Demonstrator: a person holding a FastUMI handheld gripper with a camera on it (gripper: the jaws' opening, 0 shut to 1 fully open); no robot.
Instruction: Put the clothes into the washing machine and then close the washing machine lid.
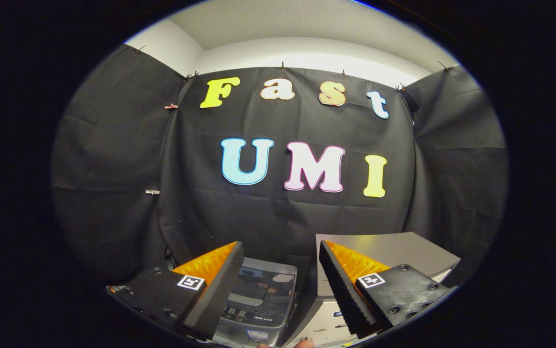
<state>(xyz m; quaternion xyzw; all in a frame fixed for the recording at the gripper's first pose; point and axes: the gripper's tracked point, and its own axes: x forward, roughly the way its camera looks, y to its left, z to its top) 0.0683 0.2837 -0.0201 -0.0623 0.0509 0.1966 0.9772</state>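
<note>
My gripper (282, 251) is open, its two black-padded orange fingers spread wide with nothing between them. Below and just beyond the left finger (215, 290) stands a small grey washing machine (258, 299), seen from above, its dark glossy lid down. The right finger (341, 285) lies over the edge of a grey cabinet. No clothes can be made out from here.
A grey flat-topped cabinet (394, 249) stands to the right of the washing machine, close beside it. Black cloth walls close the booth behind and on both sides. A fingertip (304, 343) of a person shows at the very bottom.
</note>
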